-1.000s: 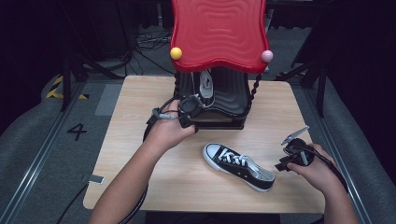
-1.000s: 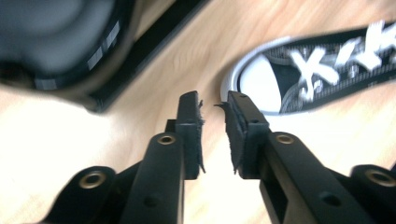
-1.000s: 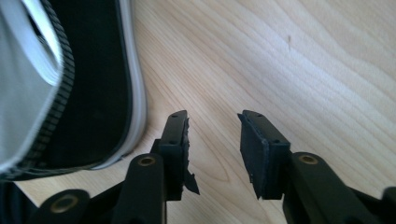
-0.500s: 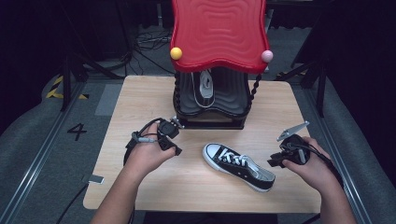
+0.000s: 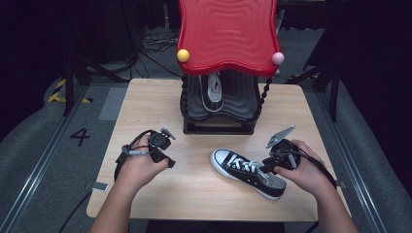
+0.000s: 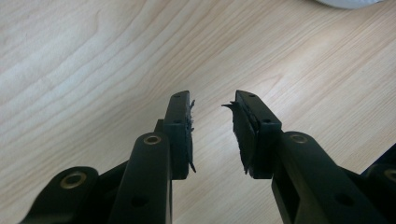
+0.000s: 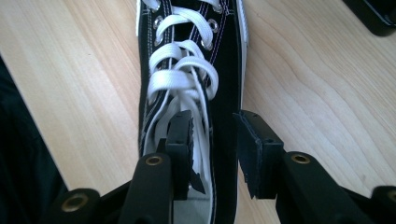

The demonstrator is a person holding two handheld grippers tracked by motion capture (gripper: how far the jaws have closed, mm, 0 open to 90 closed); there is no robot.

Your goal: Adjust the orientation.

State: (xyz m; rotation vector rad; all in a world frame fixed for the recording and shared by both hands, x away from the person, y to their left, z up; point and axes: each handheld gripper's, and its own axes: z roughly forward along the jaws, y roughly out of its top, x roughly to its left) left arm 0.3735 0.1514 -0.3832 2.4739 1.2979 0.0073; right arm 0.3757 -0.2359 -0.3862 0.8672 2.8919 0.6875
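High view, shoe (image 5: 214, 91) inside rack (image 5: 221, 108)

A light wooden table (image 5: 145, 104) stands on a grey floor (image 5: 34, 145) marked with a black "4" (image 5: 80, 137). Dark cables (image 5: 155, 41) lie behind it, and the surroundings are dim and black.

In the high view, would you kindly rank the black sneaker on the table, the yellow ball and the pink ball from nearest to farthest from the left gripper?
From the left gripper:
1. Black sneaker, on the table to its right.
2. Yellow ball, at the red top's left corner.
3. Pink ball, at the right corner.
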